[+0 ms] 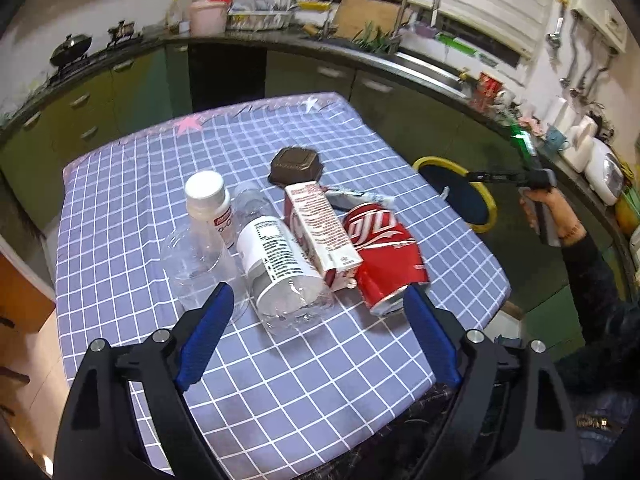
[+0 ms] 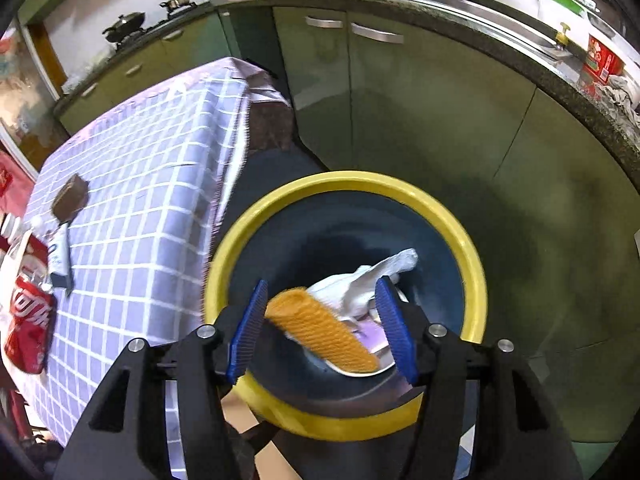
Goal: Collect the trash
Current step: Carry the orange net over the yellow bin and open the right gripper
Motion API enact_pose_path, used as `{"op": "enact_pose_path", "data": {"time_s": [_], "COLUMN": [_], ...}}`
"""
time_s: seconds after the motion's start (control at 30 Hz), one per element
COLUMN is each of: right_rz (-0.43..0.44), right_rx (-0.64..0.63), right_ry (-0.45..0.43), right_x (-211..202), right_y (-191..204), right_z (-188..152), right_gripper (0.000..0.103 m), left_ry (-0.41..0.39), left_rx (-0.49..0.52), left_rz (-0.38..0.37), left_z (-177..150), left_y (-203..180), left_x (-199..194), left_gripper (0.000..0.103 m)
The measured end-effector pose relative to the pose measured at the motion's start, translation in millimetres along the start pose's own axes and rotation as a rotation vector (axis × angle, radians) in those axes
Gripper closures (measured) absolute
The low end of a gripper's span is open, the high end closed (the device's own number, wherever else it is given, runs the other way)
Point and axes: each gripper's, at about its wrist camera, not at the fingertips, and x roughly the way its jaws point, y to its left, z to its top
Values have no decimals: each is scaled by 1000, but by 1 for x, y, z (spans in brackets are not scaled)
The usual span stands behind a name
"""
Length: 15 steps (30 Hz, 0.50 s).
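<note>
Trash lies in a heap on the checked tablecloth: a clear bottle with a white label, a red soda can, a red-and-white carton, a white-capped bottle, a clear cup and a dark brown square box. My left gripper hangs open just before the labelled bottle and the can, holding nothing. My right gripper is open over the yellow-rimmed bin. An orange ridged piece shows blurred between its fingers above white crumpled paper in the bin.
The bin stands on the floor off the table's right edge, below a hand with the right gripper. Green cabinets and a crowded counter with a sink curve behind. A crumpled wrapper lies behind the can.
</note>
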Motion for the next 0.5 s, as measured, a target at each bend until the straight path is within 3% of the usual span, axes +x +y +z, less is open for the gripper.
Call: {"op": "enact_pose_path", "data": {"time_s": [0.3, 0.5], "right_rz": [91, 117], "right_rx": [-37, -37], "right_ry": [18, 20], "right_x": [3, 3], "right_y": [35, 38], "right_z": [-23, -28], "right_gripper": [43, 42], "left_ry": [162, 249], "left_rx": [-89, -143], "left_rz": [-18, -41], "left_z": [35, 58], "left_y": [6, 12], "left_x": [52, 75], "left_gripper": [23, 34]}}
